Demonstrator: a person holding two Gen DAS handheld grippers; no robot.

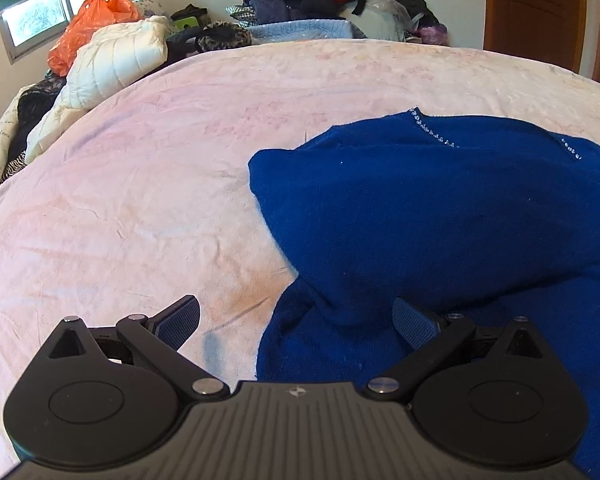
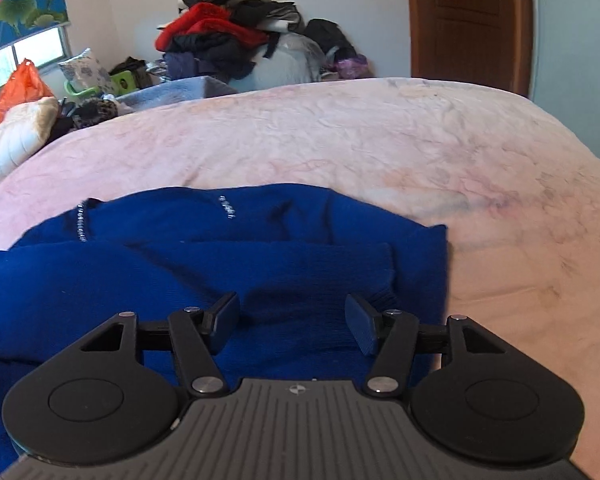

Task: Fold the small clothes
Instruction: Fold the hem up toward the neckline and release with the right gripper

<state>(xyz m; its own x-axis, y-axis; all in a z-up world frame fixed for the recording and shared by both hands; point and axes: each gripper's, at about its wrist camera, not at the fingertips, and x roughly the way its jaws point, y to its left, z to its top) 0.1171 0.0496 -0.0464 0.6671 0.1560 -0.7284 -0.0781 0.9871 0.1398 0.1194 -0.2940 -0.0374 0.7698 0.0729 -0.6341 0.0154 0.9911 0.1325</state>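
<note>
Far left, by the window [image 1: 40,12]: orange plastic bag [image 1: 88,28], with a white quilted jacket [image 1: 112,60] slumped just in front of it at the bed's edge. The pink bedspread [image 1: 140,200] is rumpled and bare across its left half.

Left gripper [image 1: 296,320]: jaws spread wide, nothing pinched. Its left pad hangs over bare bedspread; its right pad sits over the near left edge of the blue sweater [image 1: 440,208]. Whether that pad touches the knit cannot be told.

The sweater lies flat on the near middle of the bed, right of centre in the left wrist view. A line of small clear beads [image 1: 432,132] trims its far edge. One sleeve [image 2: 260,268] is folded across the body, its ribbed cuff ending near the sweater's right side.

Right gripper [image 2: 292,324]: jaws parted, nothing between the pads; it hangs over the folded sleeve, the right pad close by the cuff.

Far middle, beyond the bed: a heap of clothes [image 2: 224,36], red and dark items on top. Far right: brown wooden door [image 2: 468,20], shut.
</note>
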